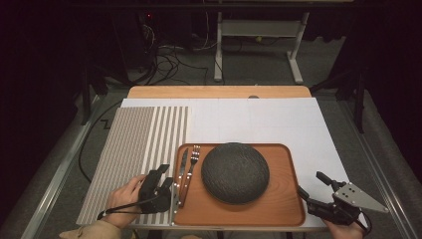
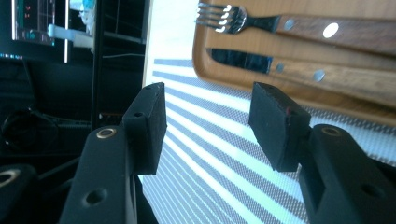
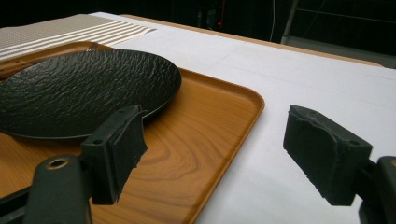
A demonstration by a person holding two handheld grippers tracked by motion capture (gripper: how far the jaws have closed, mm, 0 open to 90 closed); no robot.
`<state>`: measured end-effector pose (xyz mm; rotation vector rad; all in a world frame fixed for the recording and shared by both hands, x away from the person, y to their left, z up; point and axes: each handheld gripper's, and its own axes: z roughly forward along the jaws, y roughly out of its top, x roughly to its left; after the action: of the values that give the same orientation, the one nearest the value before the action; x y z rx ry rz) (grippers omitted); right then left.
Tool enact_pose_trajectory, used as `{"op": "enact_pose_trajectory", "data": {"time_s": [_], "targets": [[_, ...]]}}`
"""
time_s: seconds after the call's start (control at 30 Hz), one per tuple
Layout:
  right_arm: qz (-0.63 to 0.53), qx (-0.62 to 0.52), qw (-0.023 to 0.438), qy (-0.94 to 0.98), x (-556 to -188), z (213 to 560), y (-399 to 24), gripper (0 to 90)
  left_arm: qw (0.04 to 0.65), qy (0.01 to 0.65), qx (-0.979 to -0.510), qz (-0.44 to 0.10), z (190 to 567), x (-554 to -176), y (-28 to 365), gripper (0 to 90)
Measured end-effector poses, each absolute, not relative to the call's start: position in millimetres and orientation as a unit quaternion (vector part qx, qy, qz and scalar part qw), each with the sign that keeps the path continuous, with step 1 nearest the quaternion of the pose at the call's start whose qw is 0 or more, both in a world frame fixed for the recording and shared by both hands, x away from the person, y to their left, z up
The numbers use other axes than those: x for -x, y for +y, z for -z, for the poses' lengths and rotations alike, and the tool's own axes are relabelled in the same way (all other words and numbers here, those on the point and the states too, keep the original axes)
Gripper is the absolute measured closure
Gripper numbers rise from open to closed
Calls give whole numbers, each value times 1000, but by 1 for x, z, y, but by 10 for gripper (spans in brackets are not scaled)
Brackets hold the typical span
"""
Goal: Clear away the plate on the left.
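Left gripper (image 1: 165,177): jaws spread wide, nothing between the pads, nothing touched. It hangs over the striped placemat (image 1: 134,149), just off the left edge of the wooden tray (image 1: 283,209). The person's left hand (image 1: 124,196) wraps the body from behind, forearm coming in from the near table edge, sleeve just visible; jaws point away from the person and slightly toward the tray. In the left gripper view the same gripper (image 2: 208,128) shows both pads free with placemat stripes in the gap.

Knife (image 1: 183,167) and fork (image 1: 191,167) lie side by side on the tray's left strip, wooden handles toward the person. Knife is the nearer one, just beyond the tray-side jaw; fork sits one place further, between knife and plate. In the left gripper view the knife (image 2: 303,72) lies just ahead of the jaws and the fork (image 2: 289,25) beyond it; neither is in contact with a pad.

Right gripper (image 1: 311,186): also wide open, empty. It sits past the tray's right near corner, over the white table cover (image 1: 278,119), right hand (image 1: 343,230) gripping from the near edge. Jaws point ahead and up-table. In the right gripper view the gripper (image 3: 212,147) straddles the tray rim: one pad over the wood, the other over the white cover. Black textured plate (image 3: 79,91) rests on the tray beyond the wood-side pad, apart from it.
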<state>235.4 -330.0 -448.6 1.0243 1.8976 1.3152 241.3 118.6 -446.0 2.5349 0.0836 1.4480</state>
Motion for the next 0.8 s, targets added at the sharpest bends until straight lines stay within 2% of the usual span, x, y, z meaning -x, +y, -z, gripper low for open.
{"op": "enact_pose_trajectory", "data": {"time_s": [0.2,0.8], "targets": [[-496,-386,304,716,-235,449,-330,215,83,27,-862,-500,449,-244,130,438],[-497,-387,304,715,-235,448,-330,215,88,76,-855,-505,445,-247,156,440]]}}
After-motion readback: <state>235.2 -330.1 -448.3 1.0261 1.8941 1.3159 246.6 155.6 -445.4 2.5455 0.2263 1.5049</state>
